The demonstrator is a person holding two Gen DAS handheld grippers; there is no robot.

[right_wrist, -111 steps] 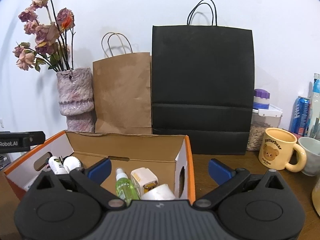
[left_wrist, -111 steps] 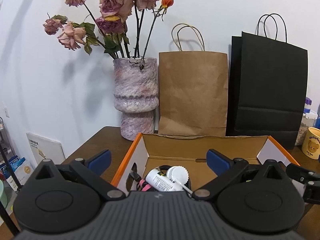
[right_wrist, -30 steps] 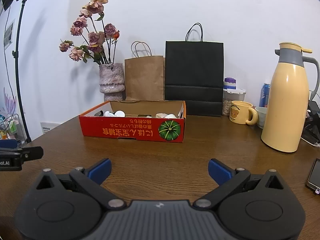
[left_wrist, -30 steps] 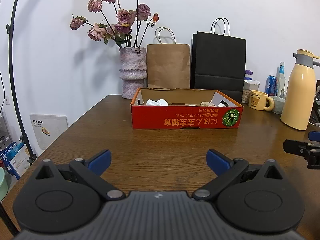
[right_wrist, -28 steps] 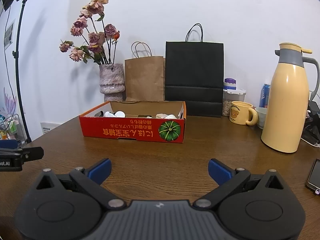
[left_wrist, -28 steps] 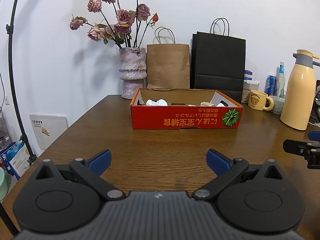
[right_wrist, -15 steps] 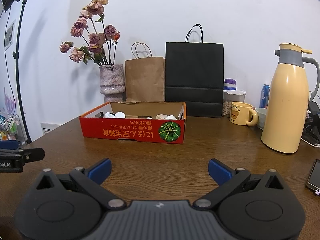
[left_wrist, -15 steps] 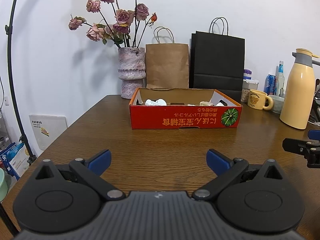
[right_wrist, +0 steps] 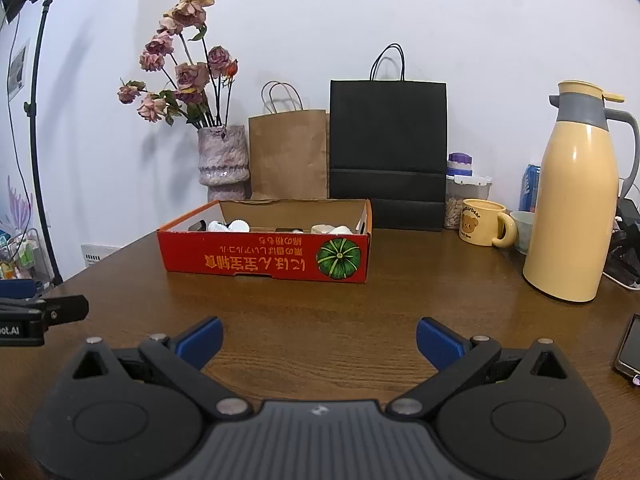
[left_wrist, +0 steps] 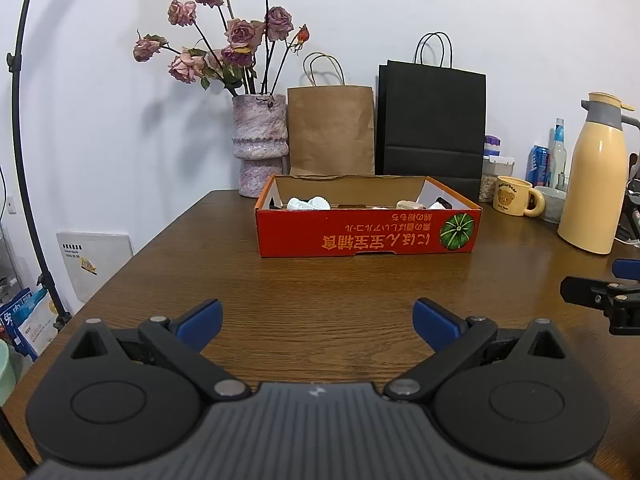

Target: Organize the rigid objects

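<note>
White wall rises behind a brown wooden counter (left_wrist: pixel 320 280), and you face it from the near edge with a gripper in each hand. Going left to right along the back: a mottled pink vase (left_wrist: pixel 261 144) of dried roses, a brown paper bag (left_wrist: pixel 331 130), a black paper bag (left_wrist: pixel 434 120), a small lidded jar, a yellow bear mug (left_wrist: pixel 514 196) and a tall cream thermos jug (left_wrist: pixel 592 176).

Mid-counter, in front of the bags, sits an open red cardboard box (left_wrist: pixel 368 232) with a green pumpkin printed on its near wall. The rigid objects, white bottles (left_wrist: pixel 306 203) and other small pieces, lie inside it; only their tops show over the rim, so you cannot tell them apart from here.

Your left gripper (left_wrist: pixel 316 318) hovers low over bare wood, blue-tipped fingers spread wide apart, holding nothing. Your right gripper (right_wrist: pixel 318 338) is the same: fingers apart, empty, well short of the box. A dark phone (right_wrist: pixel 628 346) lies at the far right edge of the counter, near your right gripper.

Likely risks from here: a sideways sweep of the right gripper could knock the phone off the edge or tip the tall jug; reaching blind over the box wall could shove the light box toward the bags.
</note>
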